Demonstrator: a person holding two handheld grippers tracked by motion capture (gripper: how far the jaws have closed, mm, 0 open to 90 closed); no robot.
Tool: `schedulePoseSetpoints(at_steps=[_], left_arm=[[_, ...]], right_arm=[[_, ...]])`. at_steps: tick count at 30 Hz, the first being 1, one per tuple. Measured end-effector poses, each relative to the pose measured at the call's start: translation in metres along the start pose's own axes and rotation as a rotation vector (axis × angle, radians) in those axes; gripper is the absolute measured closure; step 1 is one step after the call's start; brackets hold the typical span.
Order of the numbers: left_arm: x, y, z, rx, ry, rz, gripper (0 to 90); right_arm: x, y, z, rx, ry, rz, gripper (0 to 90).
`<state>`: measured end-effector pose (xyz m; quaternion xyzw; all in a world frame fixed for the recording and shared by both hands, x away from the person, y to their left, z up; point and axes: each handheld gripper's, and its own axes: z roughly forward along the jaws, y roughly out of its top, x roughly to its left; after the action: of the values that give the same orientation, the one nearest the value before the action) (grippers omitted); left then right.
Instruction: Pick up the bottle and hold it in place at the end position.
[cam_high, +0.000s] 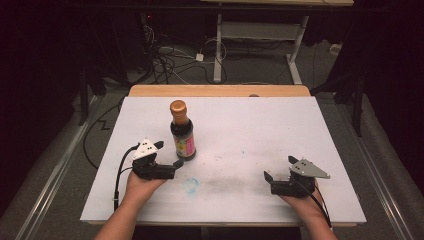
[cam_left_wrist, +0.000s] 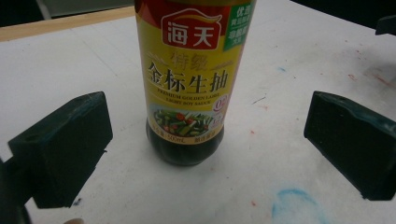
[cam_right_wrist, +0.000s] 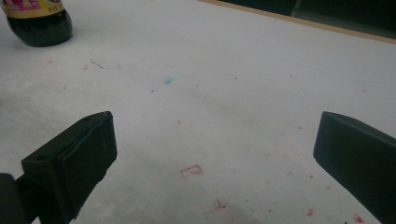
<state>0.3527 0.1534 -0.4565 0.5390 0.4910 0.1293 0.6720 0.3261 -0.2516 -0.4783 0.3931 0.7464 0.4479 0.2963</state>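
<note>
Upright on the desk (cam_high: 260, 125) stands one bottle (cam_high: 182, 131) of dark soy sauce — its long axis runs straight up, the gold cap (cam_high: 178, 106) on top and the base flat on the white surface. Its yellow and red label (cam_left_wrist: 191, 70) faces the left tongs (cam_high: 168, 155), so the printed characters read squarely in the left gripper view.

Those left tongs sit just short of the bottle, jaws spread wide apart and gripping nothing. In the left gripper view the bottle stands ahead of the two black pads, roughly centred in the gap and a little nearer the left one, touching neither. A blue smudge (cam_left_wrist: 296, 205) marks the desk close in front of the right-hand pad.

The right tongs (cam_high: 279, 176) rest well apart from the bottle, off to its far side, and their jaws are also spread wide with only bare desk between them. In the right gripper view the bottle's dark base (cam_right_wrist: 39, 25) shows far ahead and off to the left — beyond the left pad. Small red marks (cam_right_wrist: 191, 171) speckle the surface between and ahead of these pads.

One hand (cam_high: 142, 184) holds the left tongs and one hand (cam_high: 300, 200) the right, both forearms coming in from the near edge. Count: one bottle, two tongs, one desk.
</note>
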Motion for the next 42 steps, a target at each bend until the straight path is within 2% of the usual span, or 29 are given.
schedulePoseSetpoints(at_steps=[4, 15, 27, 32, 42], left_arm=[[0.000, 0.002, 0.006, -0.002, -0.006, -0.016, 0.4], [0.000, 0.005, 0.024, -0.005, -0.005, 0.000, 0.5], [-0.004, 0.018, 0.044, -0.009, -0.007, 0.005, 3.6], [-0.007, 0.020, 0.050, -0.002, -0.008, 0.008, 7.5], [-0.009, 0.024, 0.054, -0.022, -0.002, 0.020, 26.1]], right_arm=[[0.000, 0.000, 0.000, -0.002, -0.001, -0.002, 0.7], [-0.001, 0.001, -0.001, -0.005, -0.008, -0.005, 0.7], [-0.003, 0.001, -0.002, -0.009, -0.012, -0.002, 0.7], [-0.003, 0.001, -0.003, -0.010, -0.013, 0.001, 0.7], [-0.004, 0.000, -0.002, -0.006, -0.015, 0.007, 0.7]])
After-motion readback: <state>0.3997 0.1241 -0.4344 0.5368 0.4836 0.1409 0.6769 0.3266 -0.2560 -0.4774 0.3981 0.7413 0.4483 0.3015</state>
